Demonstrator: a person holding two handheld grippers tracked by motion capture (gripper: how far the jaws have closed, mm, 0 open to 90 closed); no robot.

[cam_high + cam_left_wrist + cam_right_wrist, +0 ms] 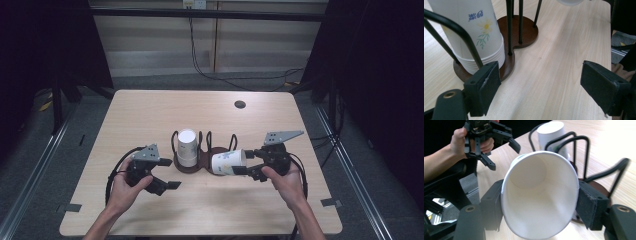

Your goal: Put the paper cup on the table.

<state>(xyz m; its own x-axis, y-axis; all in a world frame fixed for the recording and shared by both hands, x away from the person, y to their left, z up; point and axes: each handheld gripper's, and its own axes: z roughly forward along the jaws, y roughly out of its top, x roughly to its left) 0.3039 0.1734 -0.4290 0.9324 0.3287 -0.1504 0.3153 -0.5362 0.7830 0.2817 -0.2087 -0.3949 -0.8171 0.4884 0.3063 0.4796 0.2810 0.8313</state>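
Gripping paper cup sideways between right gripper jaws, over the holder empty side | cup stack in other side | left gripper spread wide, holding nothing, near stack

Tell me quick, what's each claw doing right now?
Left gripper: open, holding nothing.
Right gripper: shut on a paper cup lying sideways.
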